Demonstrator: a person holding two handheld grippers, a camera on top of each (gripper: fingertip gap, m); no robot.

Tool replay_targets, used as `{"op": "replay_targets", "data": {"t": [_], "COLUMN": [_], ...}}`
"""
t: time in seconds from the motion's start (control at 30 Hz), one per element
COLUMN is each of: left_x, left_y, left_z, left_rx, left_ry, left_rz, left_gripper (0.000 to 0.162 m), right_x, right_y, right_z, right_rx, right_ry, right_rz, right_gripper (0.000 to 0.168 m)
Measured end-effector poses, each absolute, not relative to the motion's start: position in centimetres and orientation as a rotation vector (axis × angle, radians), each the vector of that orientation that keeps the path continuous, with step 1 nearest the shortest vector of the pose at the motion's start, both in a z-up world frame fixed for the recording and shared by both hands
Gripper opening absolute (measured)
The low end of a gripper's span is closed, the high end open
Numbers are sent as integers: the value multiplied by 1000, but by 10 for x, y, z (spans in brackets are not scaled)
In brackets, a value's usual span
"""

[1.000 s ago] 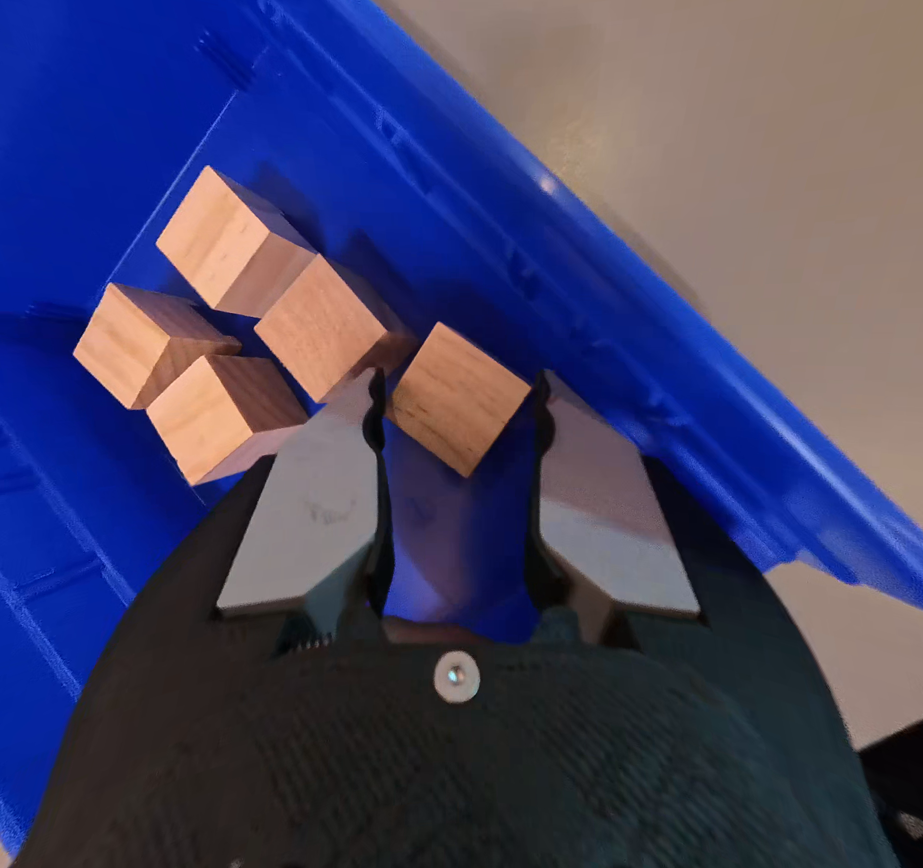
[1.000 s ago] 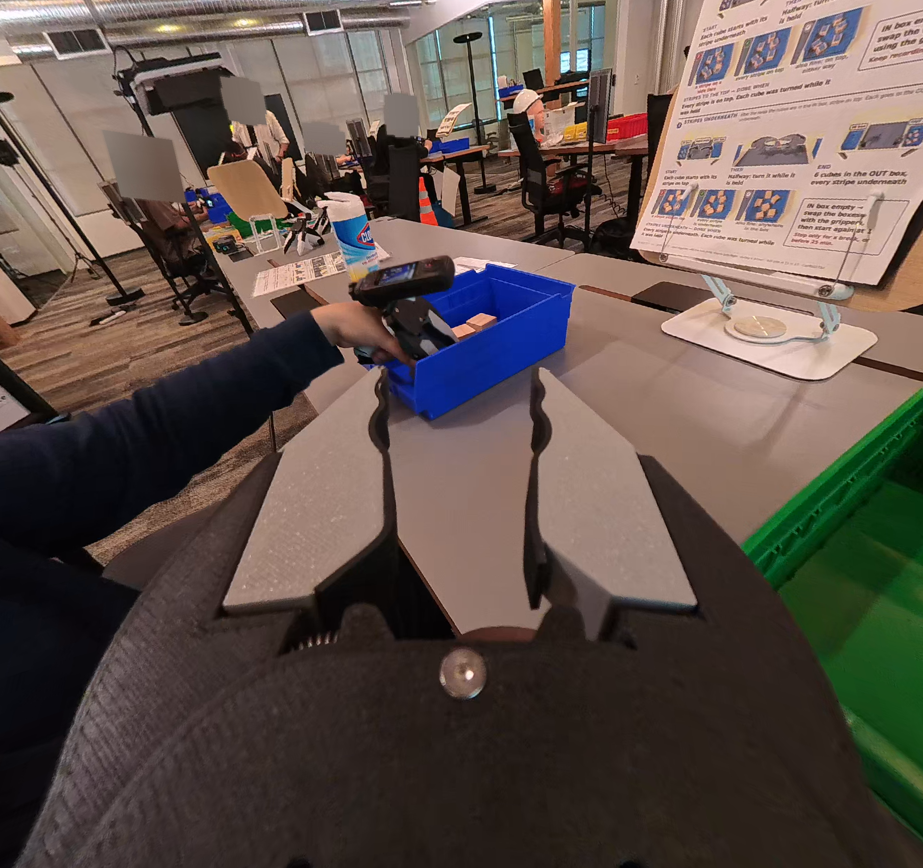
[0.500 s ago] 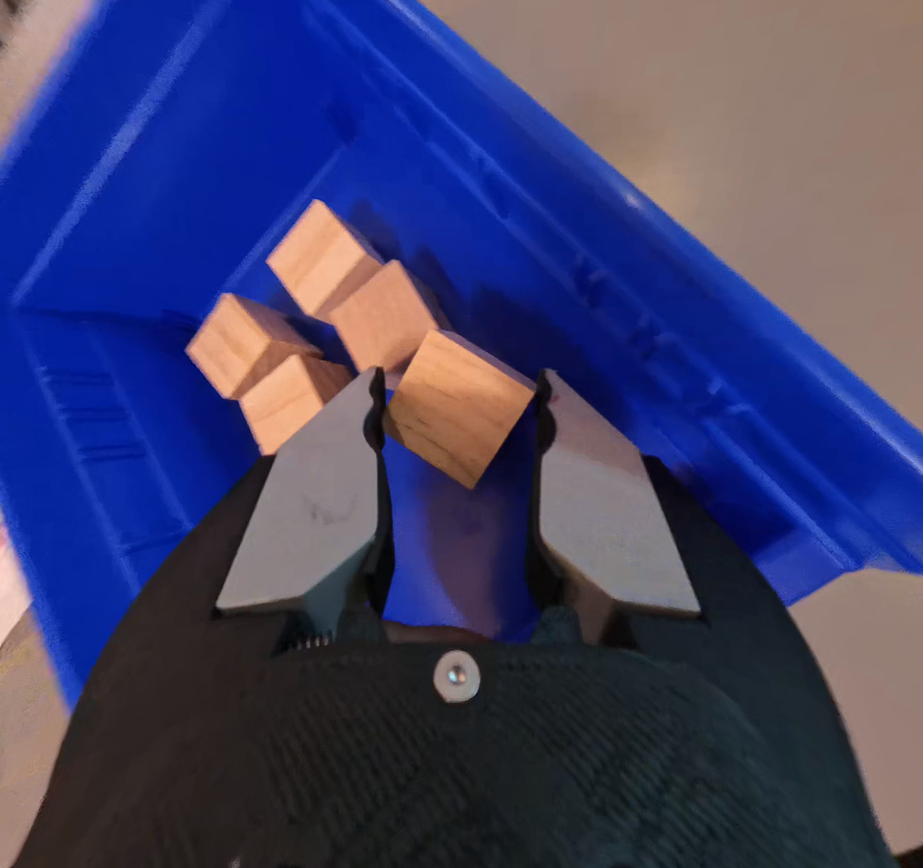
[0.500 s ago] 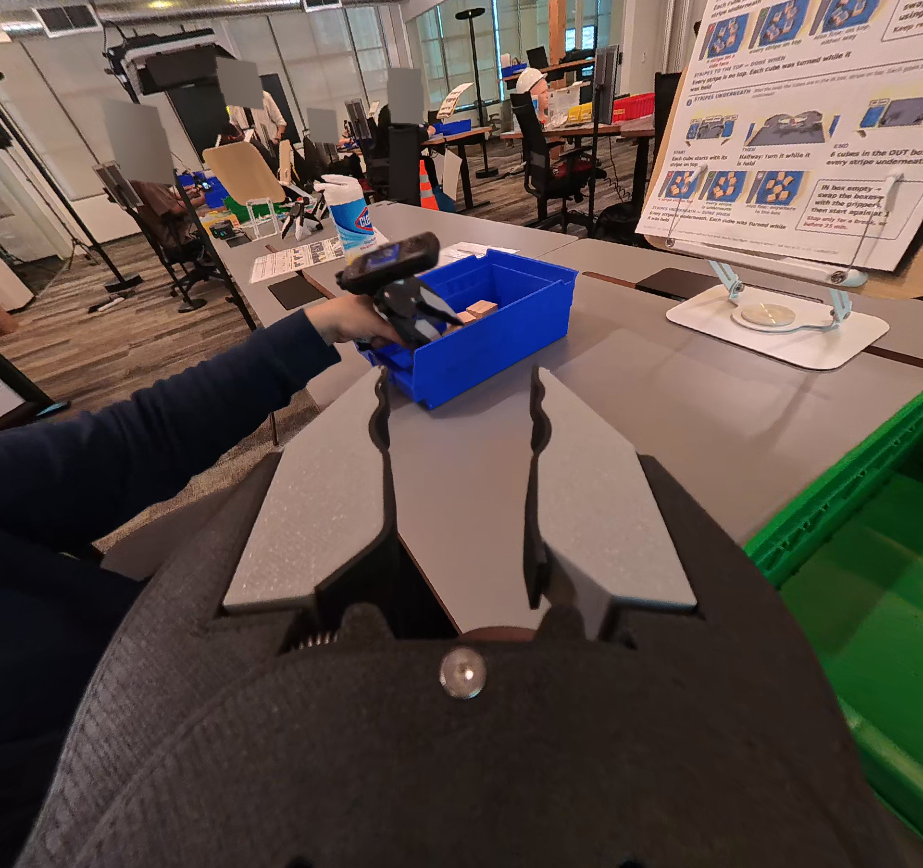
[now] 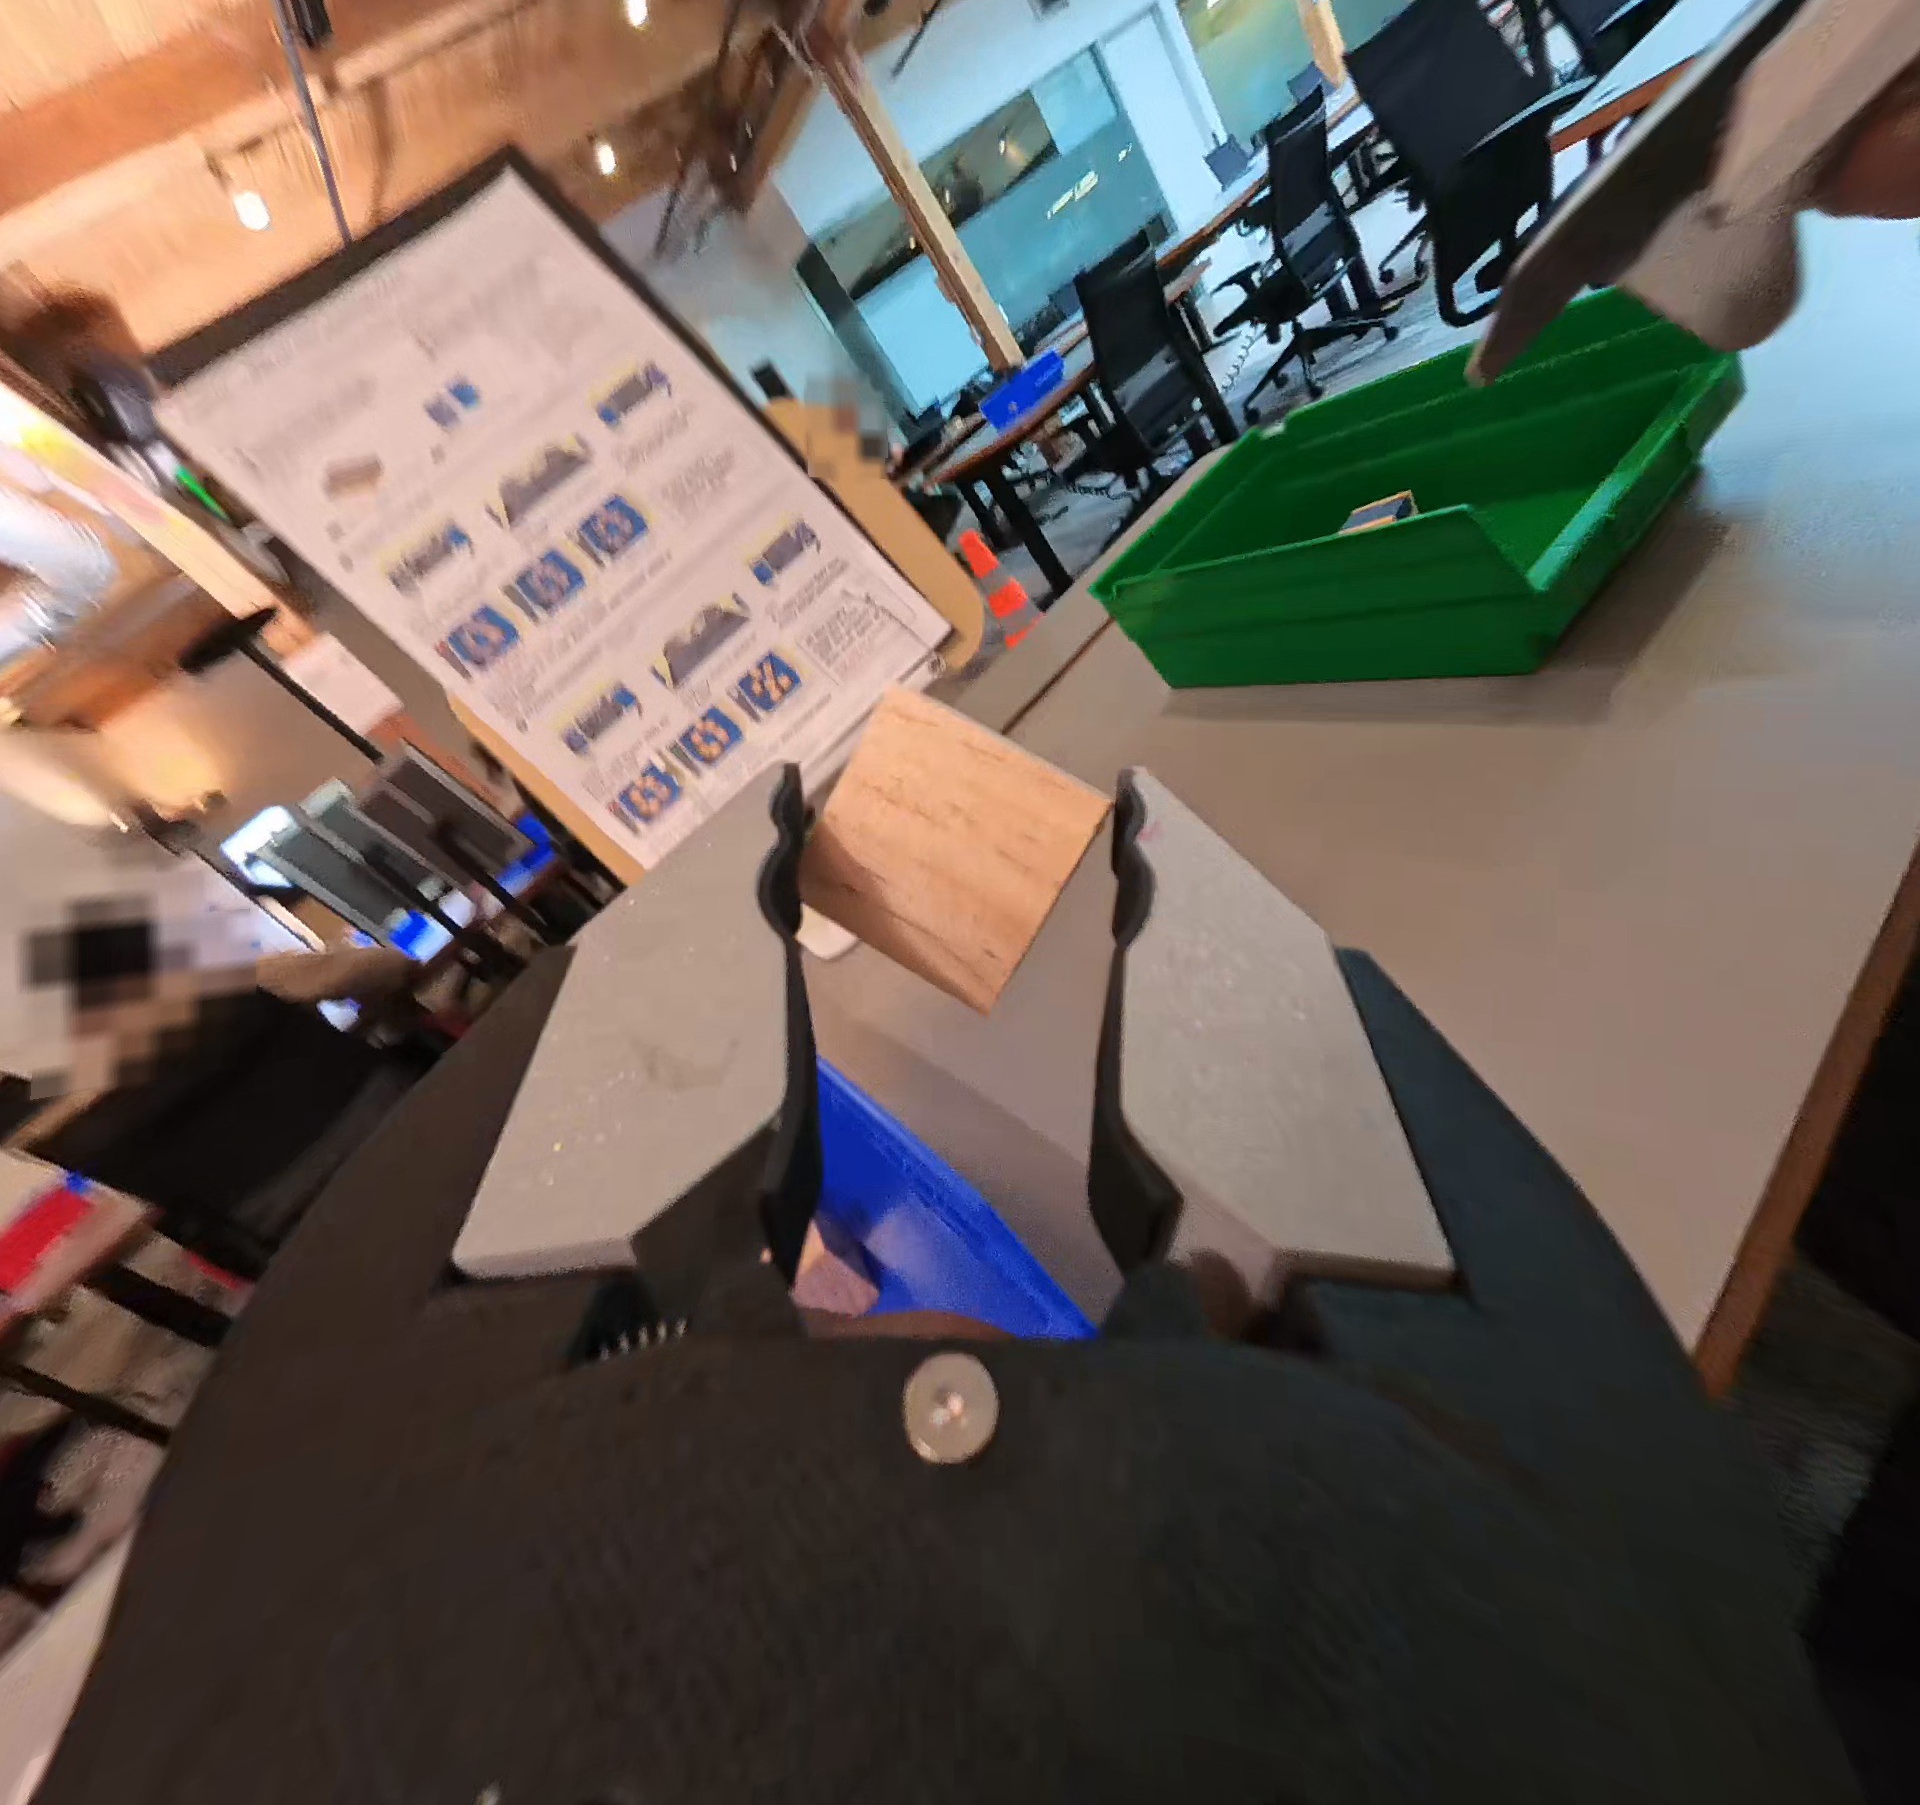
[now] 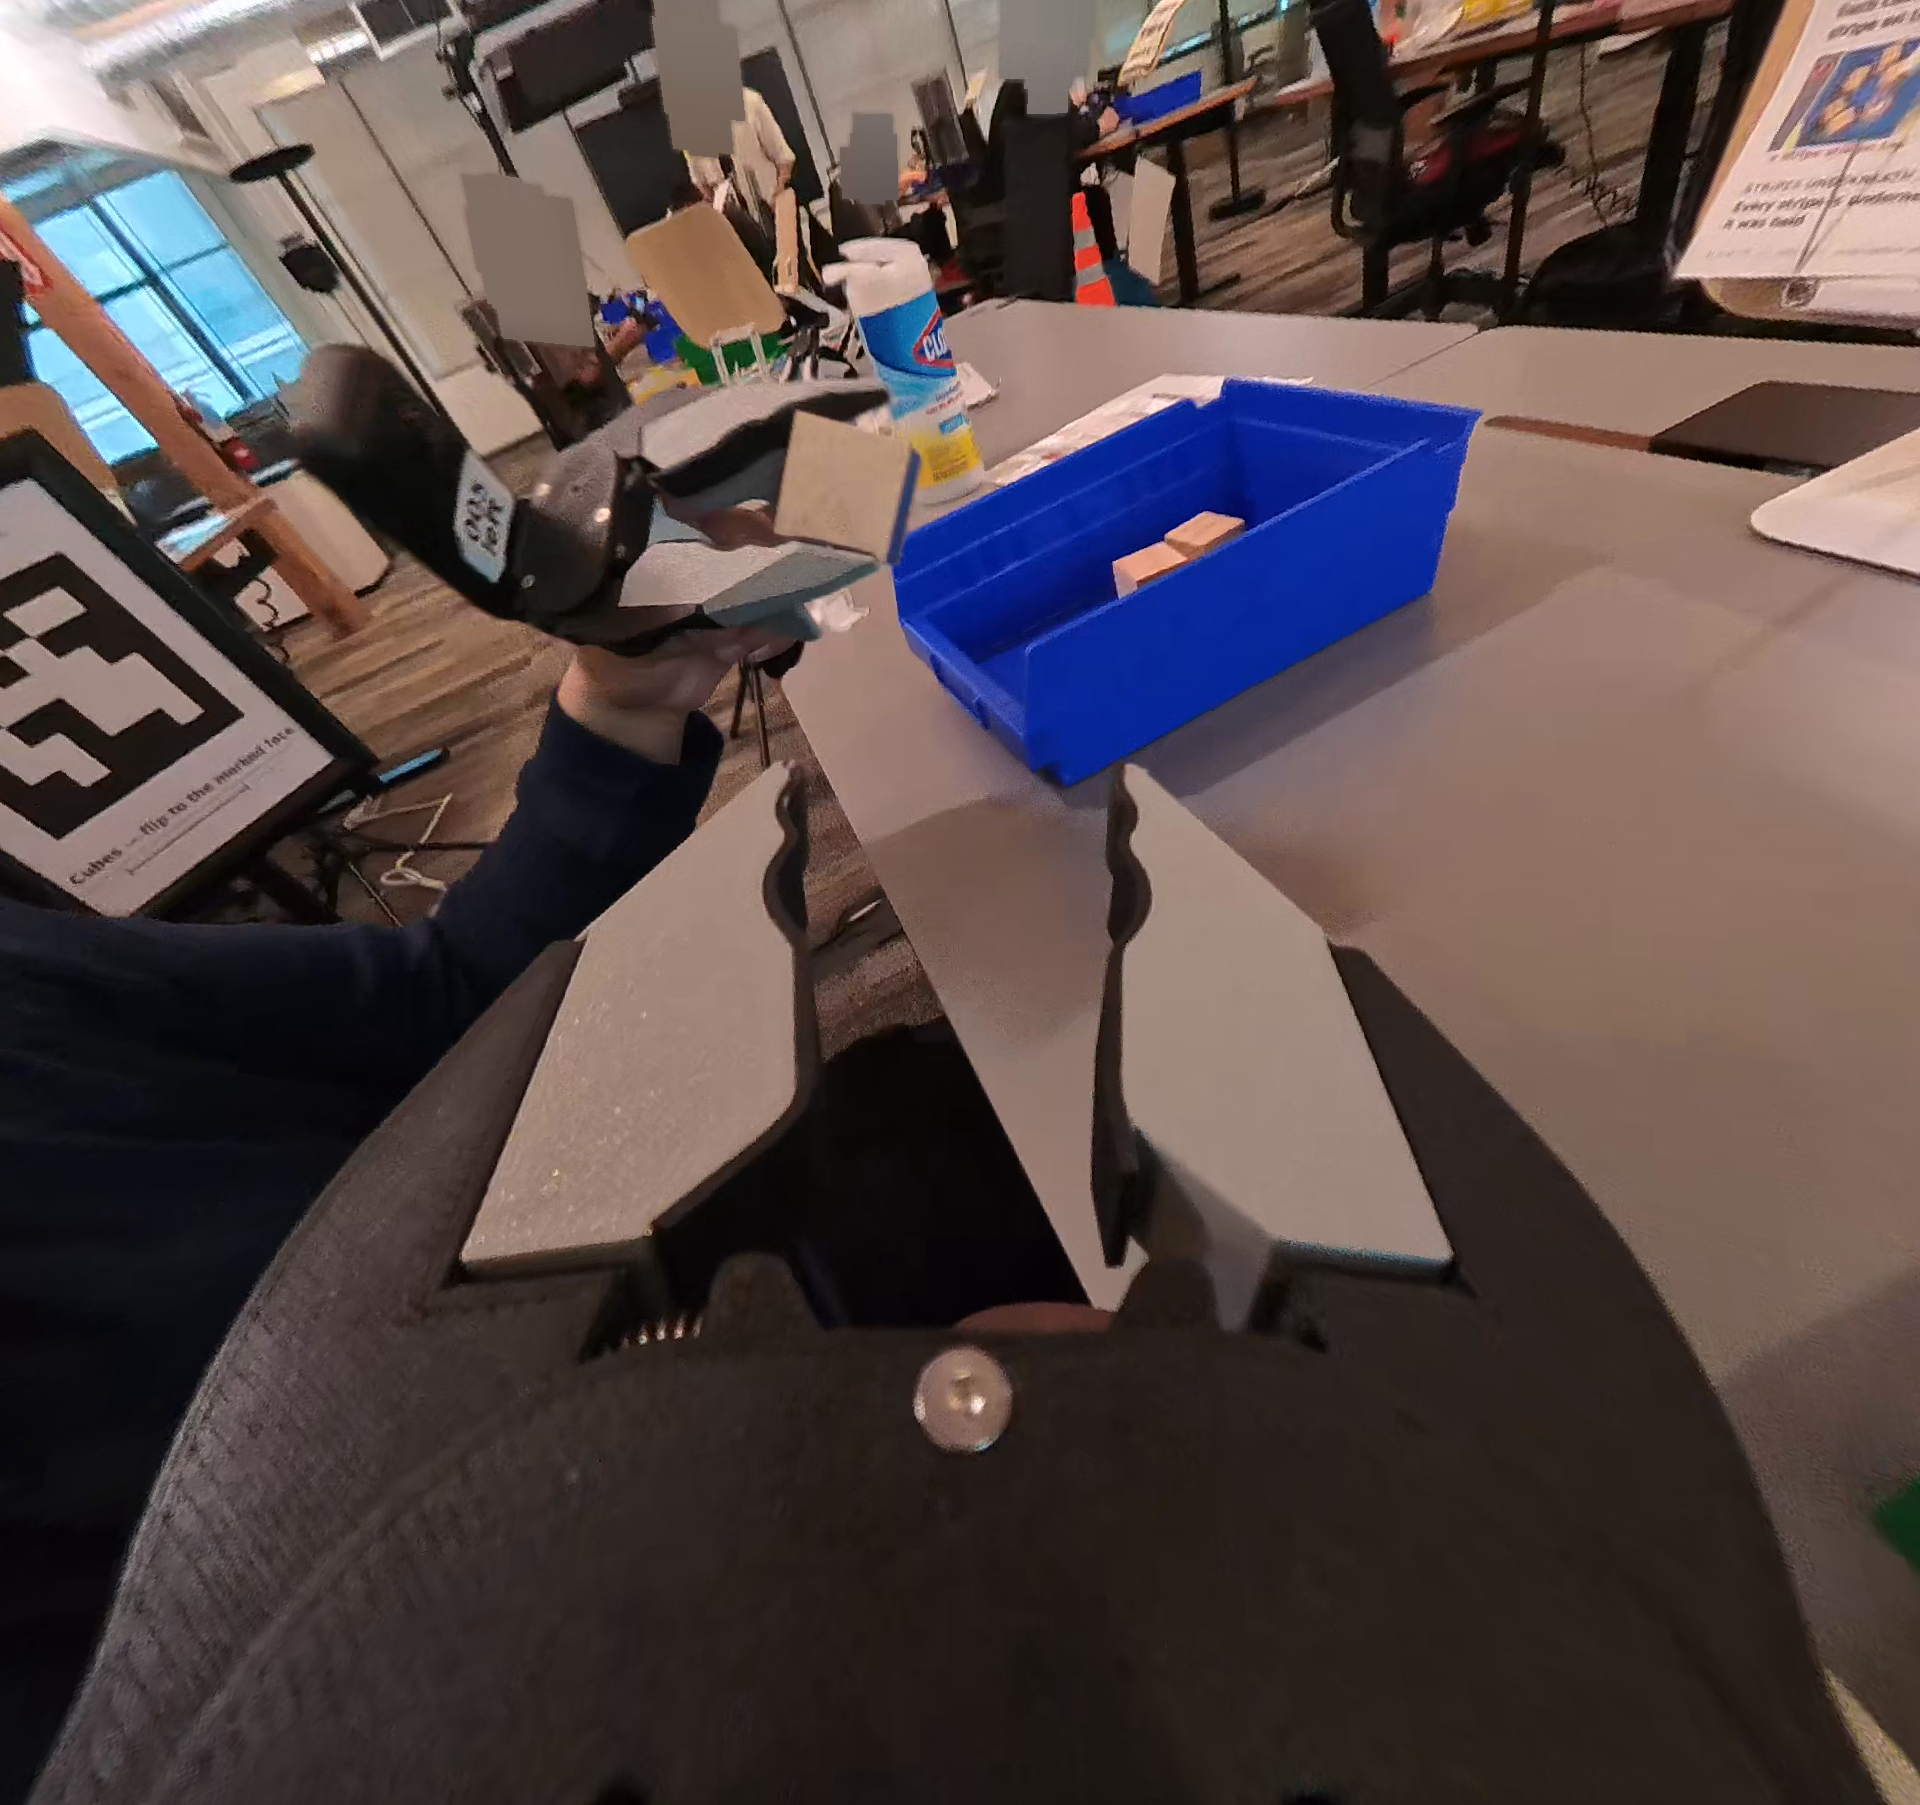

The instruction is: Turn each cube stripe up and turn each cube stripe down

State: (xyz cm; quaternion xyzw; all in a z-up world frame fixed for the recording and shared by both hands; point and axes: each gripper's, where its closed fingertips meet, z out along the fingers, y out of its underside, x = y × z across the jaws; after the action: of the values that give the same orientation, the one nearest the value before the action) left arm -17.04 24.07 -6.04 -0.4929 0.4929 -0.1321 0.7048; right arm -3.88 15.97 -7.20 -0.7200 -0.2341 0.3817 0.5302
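Open-plan office: rows of desks (image 5: 1195,301), swivel chairs (image 5: 1455,124)

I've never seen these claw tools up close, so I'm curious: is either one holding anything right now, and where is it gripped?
The left gripper holds a wooden cube in the air, pinched by two opposite sides at the fingertips. The right gripper is open and empty.

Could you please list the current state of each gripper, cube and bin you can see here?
left gripper: shut on the held cube, lifted clear of the bins.
held cube: in the air, tilted.
right gripper: open, empty, above the table edge.
blue bin: on the table, cubes inside.
green bin: on the table, one cube inside.
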Motion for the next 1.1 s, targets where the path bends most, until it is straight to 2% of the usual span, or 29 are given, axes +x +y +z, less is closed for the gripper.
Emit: {"op": "replay_targets", "data": {"t": [0.03, 0.27, 0.4, 0.5, 0.6, 0.8, 0.87, 1.1], "left_x": [-164, -140, -137, -142, -144, -126, -121, -116], "left_y": [233, 180, 122, 100, 96, 88, 88, 101], "left_z": [-59, -58, -44, -36, -33, -51, -56, -73], "left_rx": [-1057, -748, -495, -429, -414, -416, -418, -460], "left_ry": [1120, 1222, 1176, 1119, 1058, 1148, 1169, 1266], "left_rz": [-264, -265, -643, -1008, -1199, -1092, -1058, -778], "left_gripper": [59, 58, 58, 58, 58, 57, 57, 47], "right_x": [-41, -57, -79, -104, -126, -150, -152, -141], "right_y": [161, 157, 144, 123, 110, 98, 100, 116], "right_z": [-74, -76, -70, -61, -63, -67, -72, -81], "right_rx": [-1727, -1707, -1636, -1551, -1543, -1550, -1584, -1662], "right_ry": [-567, -602, -649, -719, -773, -800, -794, -739], "right_rz": [900, 989, 1182, 1376, 1453, 1483, 1480, 1374], "right_gripper": [55, 56, 60, 62, 64, 63, 43, 42]}}
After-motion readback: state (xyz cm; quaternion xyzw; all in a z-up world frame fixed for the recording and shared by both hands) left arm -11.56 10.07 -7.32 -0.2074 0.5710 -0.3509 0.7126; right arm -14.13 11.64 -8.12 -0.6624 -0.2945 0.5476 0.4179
